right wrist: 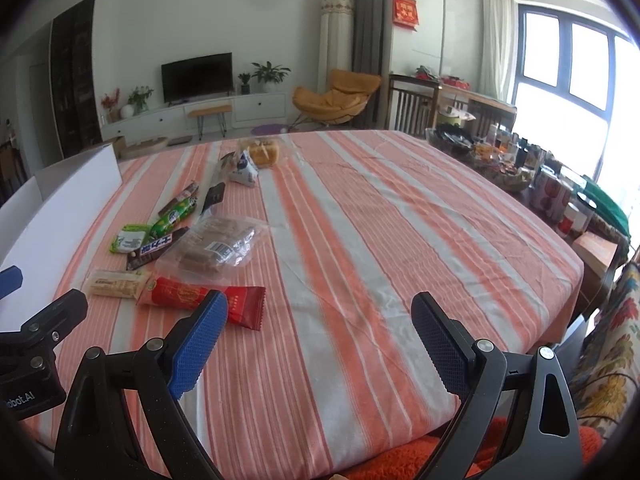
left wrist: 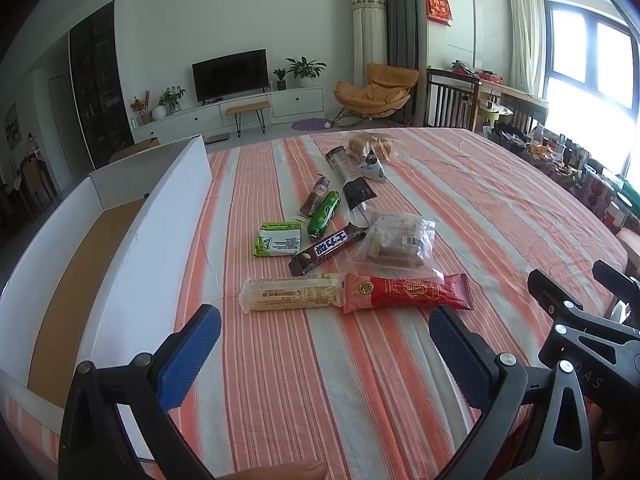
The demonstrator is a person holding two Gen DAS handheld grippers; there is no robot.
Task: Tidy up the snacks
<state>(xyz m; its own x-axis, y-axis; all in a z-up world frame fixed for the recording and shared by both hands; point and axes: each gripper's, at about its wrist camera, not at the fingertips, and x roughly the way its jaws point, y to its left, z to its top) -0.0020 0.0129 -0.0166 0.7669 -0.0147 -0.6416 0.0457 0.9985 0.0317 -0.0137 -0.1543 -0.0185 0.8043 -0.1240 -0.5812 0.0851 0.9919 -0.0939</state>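
Several snack packs lie on the striped tablecloth (left wrist: 460, 208). Nearest are a pale wafer pack (left wrist: 294, 293) and a red bar (left wrist: 404, 291), then a brown Snickers bar (left wrist: 328, 249), a green-white pack (left wrist: 277, 239), a green roll (left wrist: 325, 213), a clear bag of biscuits (left wrist: 398, 241) and bread in a bag (left wrist: 370, 146) at the far end. My left gripper (left wrist: 325, 330) is open and empty, just short of the wafer pack. My right gripper (right wrist: 319, 320) is open and empty, to the right of the red bar (right wrist: 200, 299).
An open white cardboard box (left wrist: 160, 232) with a brown floor stands along the table's left side. Jars, cans and clutter (right wrist: 556, 196) crowd the far right edge. A flowered chair cushion (right wrist: 612, 352) is at the right. The living room lies beyond the table.
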